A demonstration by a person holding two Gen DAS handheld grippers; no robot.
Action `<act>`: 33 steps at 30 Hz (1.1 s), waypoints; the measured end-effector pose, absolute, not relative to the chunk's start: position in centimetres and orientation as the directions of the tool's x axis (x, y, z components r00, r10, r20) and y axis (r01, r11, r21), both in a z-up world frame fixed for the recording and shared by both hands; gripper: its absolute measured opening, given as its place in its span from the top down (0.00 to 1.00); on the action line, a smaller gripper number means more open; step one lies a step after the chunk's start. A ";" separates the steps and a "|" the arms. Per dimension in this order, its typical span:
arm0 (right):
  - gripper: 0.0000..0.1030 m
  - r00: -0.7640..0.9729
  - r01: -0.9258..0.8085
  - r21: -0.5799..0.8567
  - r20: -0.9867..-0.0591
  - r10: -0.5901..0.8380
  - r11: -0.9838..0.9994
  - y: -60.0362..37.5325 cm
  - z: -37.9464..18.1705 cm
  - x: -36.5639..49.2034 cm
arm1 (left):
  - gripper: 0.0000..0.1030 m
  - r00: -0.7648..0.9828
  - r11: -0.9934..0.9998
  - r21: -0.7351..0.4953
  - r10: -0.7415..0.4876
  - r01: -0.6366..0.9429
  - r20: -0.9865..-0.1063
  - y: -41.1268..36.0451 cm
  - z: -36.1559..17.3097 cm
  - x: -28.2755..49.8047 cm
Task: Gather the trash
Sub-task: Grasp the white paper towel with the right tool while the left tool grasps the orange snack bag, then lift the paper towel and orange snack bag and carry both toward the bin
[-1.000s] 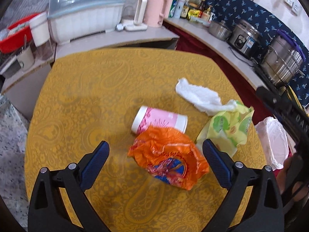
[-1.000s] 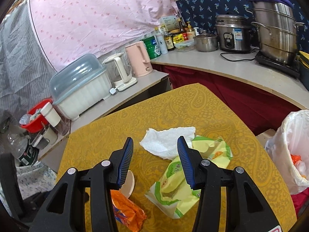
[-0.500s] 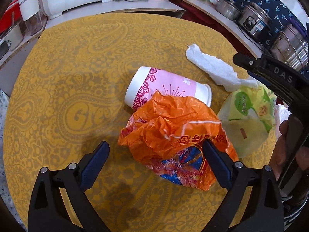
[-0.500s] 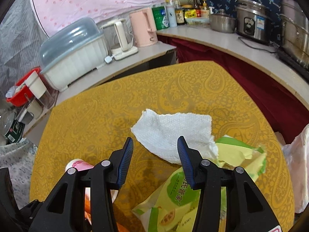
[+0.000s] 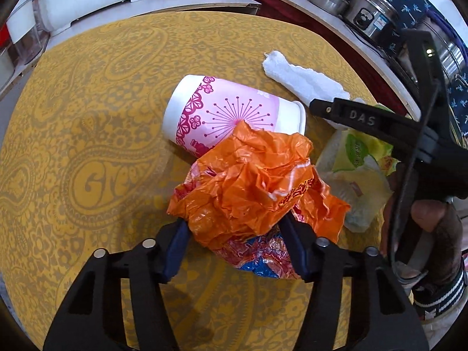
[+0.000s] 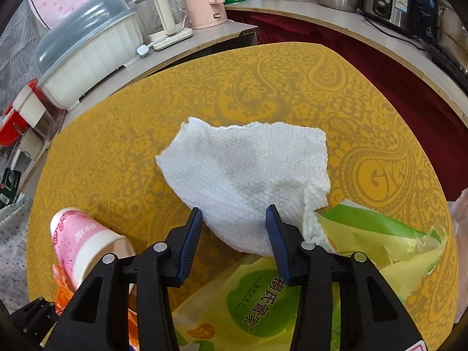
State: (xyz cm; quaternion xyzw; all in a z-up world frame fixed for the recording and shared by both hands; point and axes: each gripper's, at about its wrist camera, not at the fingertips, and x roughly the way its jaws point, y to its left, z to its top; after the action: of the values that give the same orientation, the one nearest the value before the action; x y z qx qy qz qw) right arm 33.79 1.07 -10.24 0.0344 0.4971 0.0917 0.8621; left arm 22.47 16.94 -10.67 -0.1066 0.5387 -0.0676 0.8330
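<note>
Both claws have dropped toward the yellow table (image 5: 96,93) since a second ago, and both have just been closing. The left claw (image 5: 234,242) now has the crumpled orange bag (image 5: 251,181) wedged between its pads, which appear to press its sides. Just beyond that bag lies the pink cup (image 5: 231,117), on its side, long axis crosswise to the claw. The right claw (image 6: 234,234) stands partly open with the near edge of the white paper towel (image 6: 248,172) between its fingers, not yet pinched; the green wrapper (image 6: 257,301) lies underneath and to its right.
</note>
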 end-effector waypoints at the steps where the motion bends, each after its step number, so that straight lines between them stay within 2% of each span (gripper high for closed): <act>1: 0.61 0.490 -0.125 0.145 -0.851 0.188 0.982 1.2 -10.3 33.7 | 0.50 0.409 0.966 -0.258 -0.235 -0.002 -0.882 17.0 -10.7 22.4; 3: 0.67 0.493 -0.119 0.126 -0.854 0.169 0.985 1.3 -10.3 33.6 | 0.58 0.400 0.958 -0.288 -0.263 -0.002 -0.878 17.1 -10.6 22.6; 5: 0.88 0.493 -0.118 0.130 -0.853 0.171 0.985 1.3 -10.2 33.7 | 0.61 0.392 0.947 -0.320 -0.293 -0.002 -0.872 17.2 -10.5 22.5; 6: 0.92 0.492 -0.118 0.141 -0.852 0.181 0.983 1.1 -10.2 33.6 | 0.63 0.392 0.944 -0.331 -0.303 -0.003 -0.869 17.3 -10.4 22.5; 15: 0.94 0.575 -0.122 0.206 -0.783 0.238 0.971 0.1 -5.4 31.8 | 0.70 0.445 0.934 -0.354 -0.337 0.047 -0.830 16.9 -6.7 20.9; 26: 0.94 0.730 -0.101 0.285 -0.630 0.266 0.953 -3.9 4.2 27.5 | 0.71 0.561 0.923 -0.363 -0.368 0.126 -0.741 16.1 0.4 18.3; 33: 0.94 0.801 -0.053 0.313 -0.554 0.227 0.948 -8.8 8.4 23.9 | 0.70 0.602 0.920 -0.334 -0.389 0.207 -0.698 11.9 4.4 18.1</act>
State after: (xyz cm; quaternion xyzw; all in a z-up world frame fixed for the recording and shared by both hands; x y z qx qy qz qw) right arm 23.95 -8.75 8.38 0.1424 0.3068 0.0747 0.9381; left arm 18.07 11.85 4.42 -0.1098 0.4136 -0.1676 0.8881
